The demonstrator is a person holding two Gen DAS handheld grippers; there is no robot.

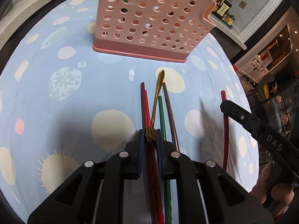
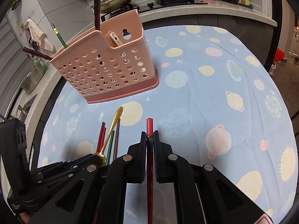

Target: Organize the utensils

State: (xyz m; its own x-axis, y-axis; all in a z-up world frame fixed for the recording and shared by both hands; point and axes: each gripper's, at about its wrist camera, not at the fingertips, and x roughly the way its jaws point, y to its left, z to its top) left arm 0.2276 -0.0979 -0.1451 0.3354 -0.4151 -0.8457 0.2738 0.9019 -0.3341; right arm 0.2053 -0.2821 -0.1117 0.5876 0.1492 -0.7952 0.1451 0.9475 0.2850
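Left gripper [image 1: 150, 137] is clamped on the ornate end of the gold spoon [image 1: 156, 95], which lies on the planet-print cloth [image 1: 56, 112] among red chopsticks [image 1: 144, 102], a green one [image 1: 161, 115] and a brown one [image 1: 169, 108]. Right gripper [image 2: 149, 137], just to the right, pinches a single red chopstick [image 2: 149, 127] — tip pointing away. Farther back stands the pink perforated holder [image 2: 104, 65], upright, already holding a white spoon [image 2: 115, 39] and several chopsticks — stove and bottles beyond.

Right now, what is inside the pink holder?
The pink holder shows a white utensil handle, a green chopstick and dark red chopsticks. Its perforated wall covers their lower ends.
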